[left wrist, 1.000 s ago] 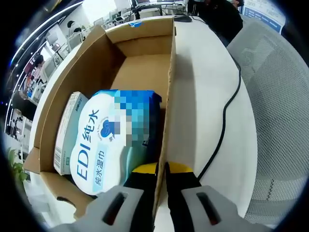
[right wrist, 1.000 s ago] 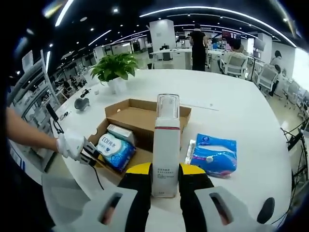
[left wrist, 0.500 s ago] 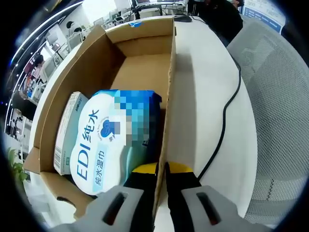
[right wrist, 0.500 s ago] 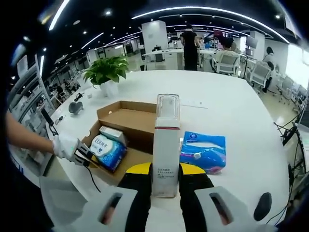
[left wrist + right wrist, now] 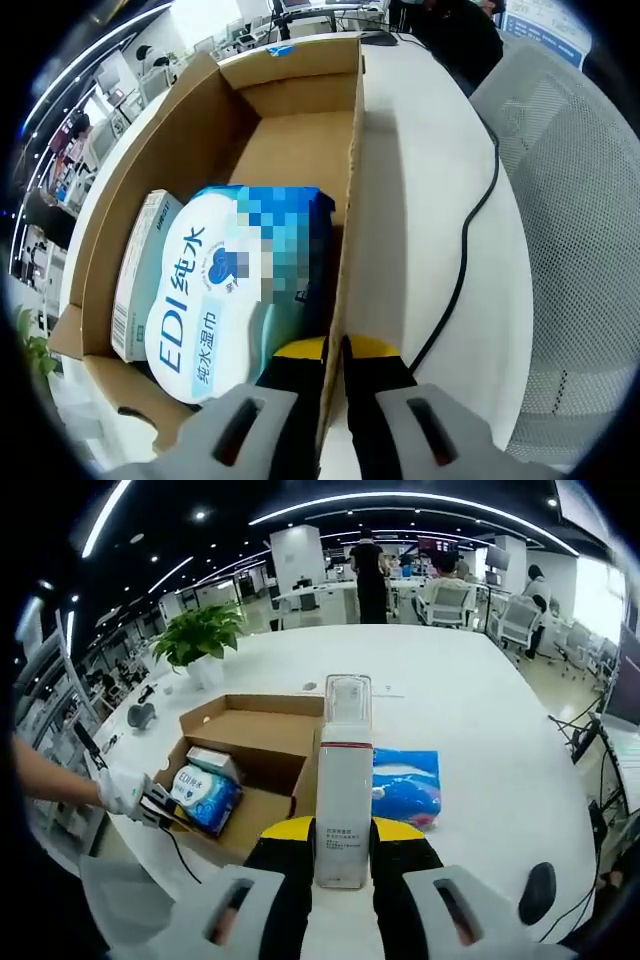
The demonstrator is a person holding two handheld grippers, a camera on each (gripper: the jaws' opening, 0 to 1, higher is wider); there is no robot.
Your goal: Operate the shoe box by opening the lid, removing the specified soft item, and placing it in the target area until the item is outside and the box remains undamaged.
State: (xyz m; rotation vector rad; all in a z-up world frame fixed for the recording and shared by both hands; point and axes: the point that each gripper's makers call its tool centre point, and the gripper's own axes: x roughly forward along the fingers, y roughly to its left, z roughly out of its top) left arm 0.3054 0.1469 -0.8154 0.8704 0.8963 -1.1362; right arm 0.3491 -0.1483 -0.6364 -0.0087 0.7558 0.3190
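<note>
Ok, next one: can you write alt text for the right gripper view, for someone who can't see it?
The right gripper holds a tall white pump bottle upright above a white table. Beyond it sits an open cardboard box containing a blue wipes pack, with another blue pack on the table; a gloved hand grips the box's edge.

I see the wipes pack (image 5: 225, 290) lying inside the shoe box (image 5: 262, 732) beside a small carton (image 5: 138, 270); another pack (image 5: 405, 787) lies on the table (image 5: 470, 730) right of the box, behind the bottle (image 5: 343, 780).
</note>
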